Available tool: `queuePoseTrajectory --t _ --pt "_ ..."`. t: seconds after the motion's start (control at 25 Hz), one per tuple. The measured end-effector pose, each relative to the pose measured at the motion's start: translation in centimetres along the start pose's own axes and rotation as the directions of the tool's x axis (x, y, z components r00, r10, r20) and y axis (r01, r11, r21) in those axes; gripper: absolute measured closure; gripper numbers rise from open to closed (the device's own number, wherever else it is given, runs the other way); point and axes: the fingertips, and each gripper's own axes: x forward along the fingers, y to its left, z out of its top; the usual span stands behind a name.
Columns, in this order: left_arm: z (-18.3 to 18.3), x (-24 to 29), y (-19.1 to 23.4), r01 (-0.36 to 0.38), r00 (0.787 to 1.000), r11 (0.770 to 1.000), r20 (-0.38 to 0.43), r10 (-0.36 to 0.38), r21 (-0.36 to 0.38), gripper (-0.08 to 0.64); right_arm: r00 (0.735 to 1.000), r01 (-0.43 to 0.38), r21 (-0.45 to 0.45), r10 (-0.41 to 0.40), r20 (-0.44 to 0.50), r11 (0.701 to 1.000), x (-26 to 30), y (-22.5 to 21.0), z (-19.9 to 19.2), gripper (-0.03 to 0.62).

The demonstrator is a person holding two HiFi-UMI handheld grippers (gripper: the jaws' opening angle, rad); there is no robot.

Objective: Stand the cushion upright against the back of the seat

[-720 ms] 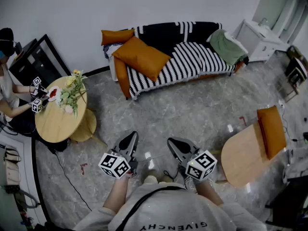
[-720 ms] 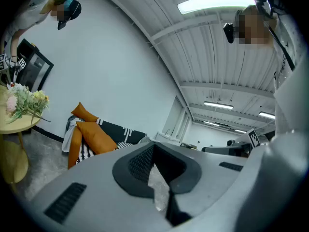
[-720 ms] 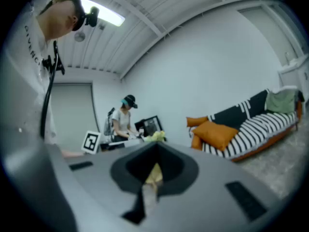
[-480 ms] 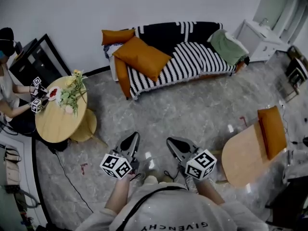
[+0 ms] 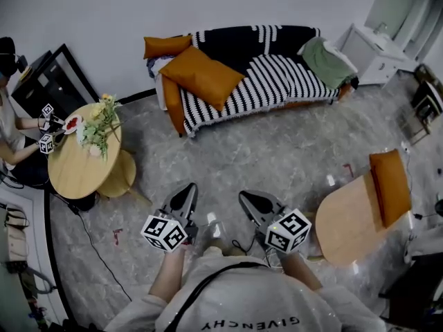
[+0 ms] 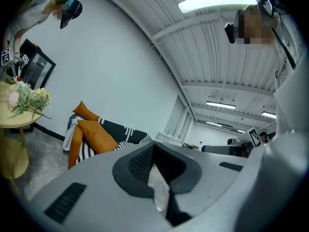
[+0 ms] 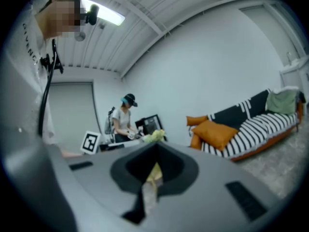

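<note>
The big orange cushion point(image 5: 204, 77) lies far ahead on the sofa point(image 5: 277, 88), nearer the left tool point(image 5: 185, 194) than the right tool point(image 5: 250, 203); both are pressed together, empty.

The grey left gripper point(image 6: 154, 151) pointed, jaws closed on nothing, toward a black-and-white striped sofa point(image 6: 120, 131), where a large orange fabric cushion point(image 6: 98, 135) lay, apparently tilted. At left, a pale round wooden table point(image 6: 7, 121) carried a bunch of flowers point(image 6: 26, 99).
</note>
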Motion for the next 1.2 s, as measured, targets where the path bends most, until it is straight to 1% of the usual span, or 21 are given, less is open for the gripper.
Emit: queuePoseTrajectory --t 0.16,0.36,0.6,0.72,0.84,1.04,1.2 --pt "-0.2 0.9 -0.6 -0.005 1.0 1.0 0.014 0.005 0.015 0.537 1.0 0.005 -0.009 -0.005 0.009 1.0 -0.7 -1.0 0.0 0.574" --pt "0.4 2.0 -1.0 -0.005 1.0 0.999 0.023 0.004 0.05 0.537 1.0 -0.002 -0.002 0.003 0.015 1.0 -0.4 -1.5 0.6 0.574" --pt "0.5 3.7 1.0 -0.014 1.0 0.998 0.018 0.013 0.054 0.537 1.0 -0.01 0.002 0.01 0.001 1.0 1.6 -3.3 0.7 0.574" --pt "0.8 5.8 3.3 -0.021 1.0 0.999 0.02 0.02 0.05 0.537 1.0 -0.006 0.016 0.006 -0.009 1.0 3.9 -5.6 1.1 0.574" --pt "1.7 8.9 6.6 -0.03 0.999 0.999 0.016 0.03 0.038 0.537 1.0 0.007 0.044 -0.006 -0.021 0.999 7.3 -8.5 2.1 0.574" --pt "4.3 14.5 12.9 -0.03 0.999 0.999 0.012 0.03 0.017 0.537 0.999 0.02 0.058 -0.018 -0.048 0.998 14.1 -13.3 4.1 0.574" --pt "6.9 18.6 17.5 -0.004 1.0 1.0 0.023 0.003 0.026 0.537 0.998 0.039 0.06 -0.036 -0.048 0.997 19.7 -17.2 6.1 0.574"
